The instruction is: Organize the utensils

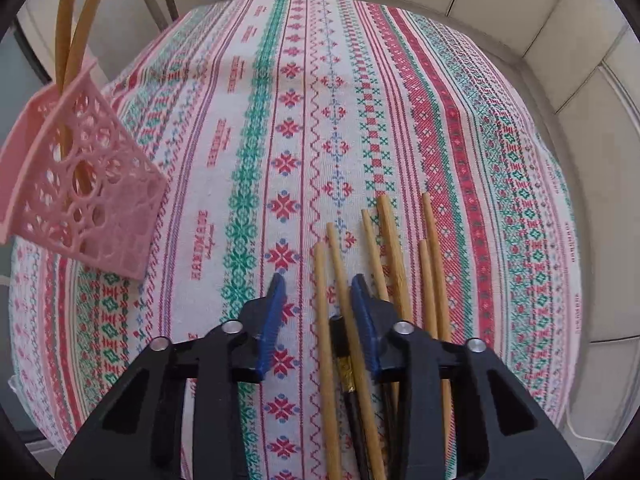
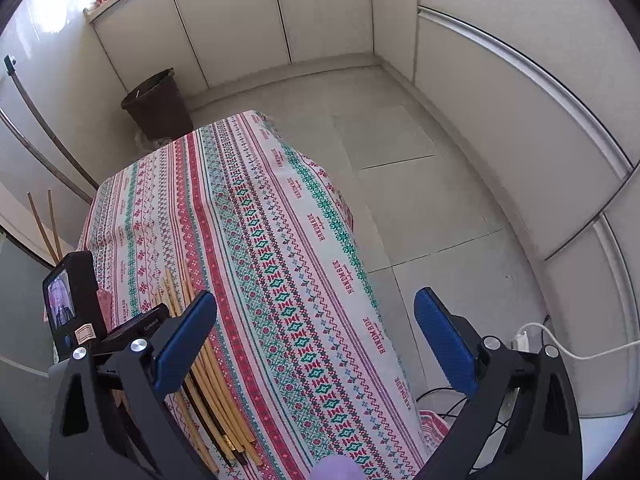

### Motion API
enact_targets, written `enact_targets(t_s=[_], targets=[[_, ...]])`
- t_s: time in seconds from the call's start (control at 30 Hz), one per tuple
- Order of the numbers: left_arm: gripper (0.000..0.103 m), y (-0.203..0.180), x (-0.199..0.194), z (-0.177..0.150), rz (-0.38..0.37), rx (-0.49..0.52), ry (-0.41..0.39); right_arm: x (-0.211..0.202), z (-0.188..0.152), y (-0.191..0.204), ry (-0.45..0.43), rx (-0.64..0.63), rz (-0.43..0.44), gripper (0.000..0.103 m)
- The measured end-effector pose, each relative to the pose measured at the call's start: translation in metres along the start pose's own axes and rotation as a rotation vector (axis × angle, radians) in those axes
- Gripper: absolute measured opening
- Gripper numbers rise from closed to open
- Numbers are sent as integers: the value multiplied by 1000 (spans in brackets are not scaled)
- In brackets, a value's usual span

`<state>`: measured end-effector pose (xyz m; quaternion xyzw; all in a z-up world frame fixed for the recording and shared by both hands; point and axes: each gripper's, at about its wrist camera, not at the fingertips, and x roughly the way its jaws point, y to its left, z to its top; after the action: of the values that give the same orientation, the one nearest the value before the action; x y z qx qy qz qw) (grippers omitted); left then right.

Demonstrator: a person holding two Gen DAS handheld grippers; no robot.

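Several wooden chopsticks point(image 1: 394, 256) and one black chopstick point(image 1: 346, 364) lie side by side on the patterned tablecloth point(image 1: 256, 128). My left gripper point(image 1: 318, 284) is open just above them, two wooden chopsticks and the black one lying between its blue fingers. A pink perforated holder point(image 1: 86, 184) stands at the table's left with two chopsticks in it. In the right wrist view my right gripper point(image 2: 316, 300) is open and empty above the table's right side. The chopstick pile point(image 2: 216, 392) lies at its left finger, beside the left gripper's camera point(image 2: 70, 304).
The table edge drops to a tiled floor point(image 2: 400, 184) on the right. A dark waste bin point(image 2: 158, 104) stands beyond the table's far end by white cabinets. A white cable point(image 2: 560, 344) and a power strip lie on the floor at right.
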<state>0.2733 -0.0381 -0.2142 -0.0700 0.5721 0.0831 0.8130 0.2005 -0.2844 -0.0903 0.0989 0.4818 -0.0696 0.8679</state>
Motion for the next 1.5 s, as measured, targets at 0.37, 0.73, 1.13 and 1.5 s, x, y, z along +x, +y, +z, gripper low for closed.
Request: enact_targets(t_s=[0.37, 0.73, 1.13, 1.5], targets=[[32, 37, -13, 16, -176, -72, 32, 4, 1, 2, 20, 8, 28, 96], [28, 30, -3, 13, -69, -14, 33, 7, -3, 8, 35, -5, 40, 96], [4, 17, -1, -1, -89, 71, 22, 28, -4, 23, 114, 15, 104, 96], [4, 58, -110, -38, -193, 199, -126, 100, 4, 102, 194, -82, 185, 96]])
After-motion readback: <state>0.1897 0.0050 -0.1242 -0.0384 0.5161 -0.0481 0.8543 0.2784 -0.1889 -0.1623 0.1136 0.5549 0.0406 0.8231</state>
